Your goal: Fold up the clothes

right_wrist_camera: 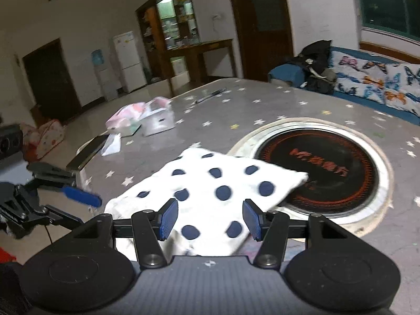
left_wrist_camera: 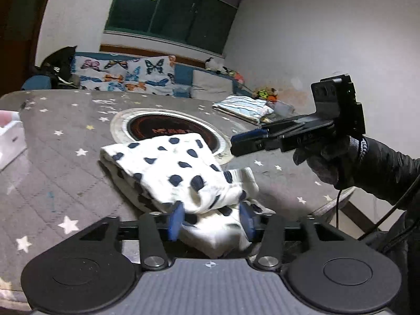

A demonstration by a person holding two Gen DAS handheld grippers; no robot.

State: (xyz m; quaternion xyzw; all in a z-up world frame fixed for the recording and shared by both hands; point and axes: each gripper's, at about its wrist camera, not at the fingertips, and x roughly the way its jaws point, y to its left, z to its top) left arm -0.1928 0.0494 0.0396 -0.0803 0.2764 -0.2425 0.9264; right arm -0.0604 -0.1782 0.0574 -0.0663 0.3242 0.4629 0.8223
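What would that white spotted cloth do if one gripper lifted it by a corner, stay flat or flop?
The spotted cloth would probably flop: its folded layers already sag and bunch near the left gripper. It looks light, thin fabric, so lifting should be easy. The fold might well fall open, since nothing pins the layers together. Pushed, it would likely wrinkle on the starry table cover rather than slide.

White garment [right_wrist_camera: 215, 194] — navy dots

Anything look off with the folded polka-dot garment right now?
Yes: the polka-dot garment lies with one corner over the round burner set in the table, and its near end is bunched and loose rather than squared.
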